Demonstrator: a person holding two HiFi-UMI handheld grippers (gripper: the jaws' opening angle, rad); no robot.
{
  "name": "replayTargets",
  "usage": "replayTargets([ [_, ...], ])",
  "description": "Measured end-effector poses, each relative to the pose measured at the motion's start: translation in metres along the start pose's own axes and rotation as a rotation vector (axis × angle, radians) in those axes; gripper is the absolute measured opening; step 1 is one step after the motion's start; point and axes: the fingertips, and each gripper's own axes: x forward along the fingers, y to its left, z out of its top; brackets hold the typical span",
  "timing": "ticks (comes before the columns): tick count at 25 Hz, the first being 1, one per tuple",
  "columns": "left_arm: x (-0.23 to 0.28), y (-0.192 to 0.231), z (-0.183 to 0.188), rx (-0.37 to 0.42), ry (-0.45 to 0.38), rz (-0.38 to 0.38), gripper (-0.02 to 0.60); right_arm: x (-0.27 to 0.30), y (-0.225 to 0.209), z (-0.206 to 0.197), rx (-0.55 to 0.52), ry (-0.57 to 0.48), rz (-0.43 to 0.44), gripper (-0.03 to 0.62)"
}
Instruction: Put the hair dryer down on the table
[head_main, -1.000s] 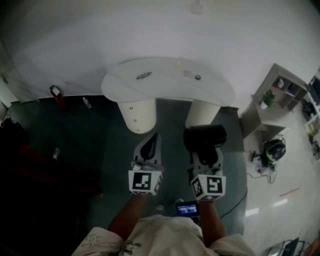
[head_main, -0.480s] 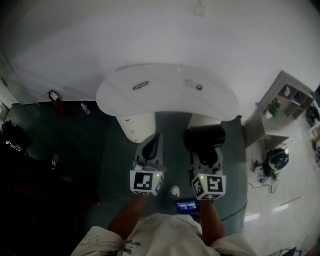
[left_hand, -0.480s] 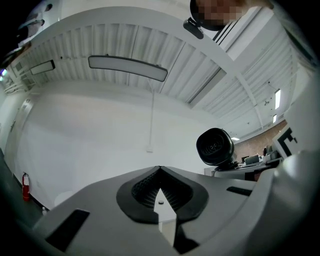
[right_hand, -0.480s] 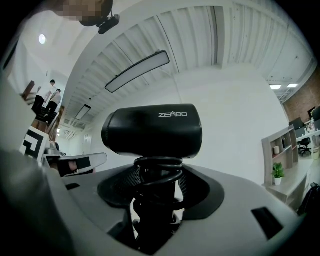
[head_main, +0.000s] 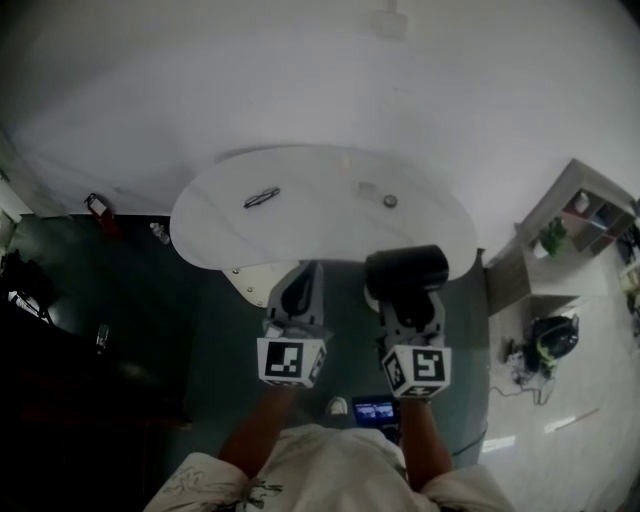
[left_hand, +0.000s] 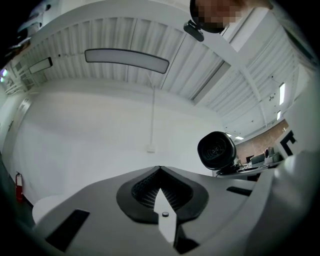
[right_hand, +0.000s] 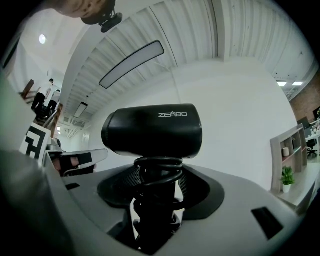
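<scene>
A black hair dryer (head_main: 406, 270) stands upright in my right gripper (head_main: 409, 300), its barrel lying crosswise over the jaws. In the right gripper view the jaws are shut on the handle of the hair dryer (right_hand: 152, 131), which has its cord coiled around it, at the right gripper (right_hand: 156, 200). My left gripper (head_main: 302, 285) is level with it on the left, shut and holding nothing; its jaws meet at the left gripper (left_hand: 160, 172), and the hair dryer (left_hand: 216, 150) shows off to the right. Both grippers hang over the near edge of the white oval table (head_main: 310, 225).
On the table lie a small dark object (head_main: 261, 197) at the back left, a pale flat piece (head_main: 367, 189) and a small round thing (head_main: 390, 201). A shelf unit (head_main: 580, 215) and a bag (head_main: 548, 338) are on the right. A red fire extinguisher (head_main: 97, 208) stands at the far left.
The table has come closer in the head view, from well ahead of the grippers to right under their tips. Both grips look unchanged.
</scene>
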Motion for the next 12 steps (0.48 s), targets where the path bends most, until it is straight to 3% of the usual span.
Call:
replayTargets([
  [12,0.102,0.075,-0.039,0.006,0.013,0.019,-0.003,0.129,-0.018,-0.038,0.014,0.070,-0.012,0.245],
])
